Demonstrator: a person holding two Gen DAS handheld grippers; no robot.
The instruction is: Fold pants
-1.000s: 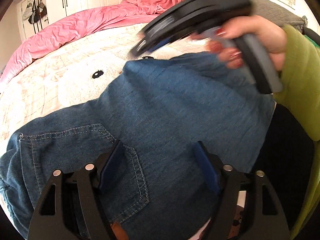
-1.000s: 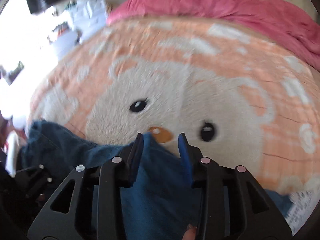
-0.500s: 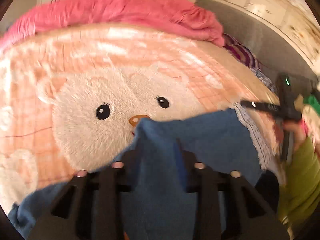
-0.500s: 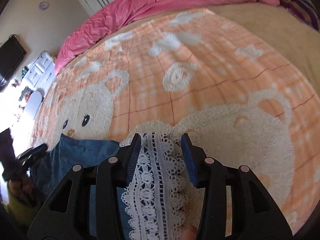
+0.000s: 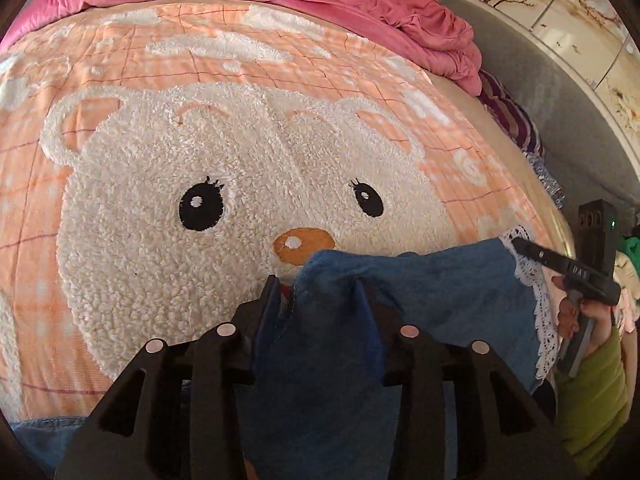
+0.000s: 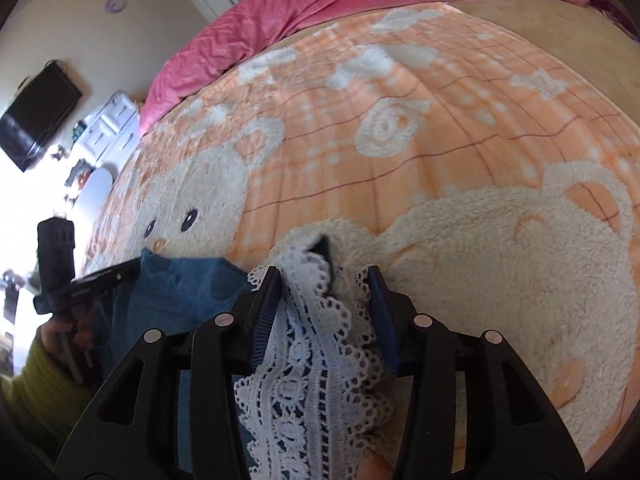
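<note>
Pants (image 5: 420,292) now stretched between claws

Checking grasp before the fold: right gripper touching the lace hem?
Touching. The right wrist view shows the lace hem bunched between the right gripper pads, pressing against both.
</note>
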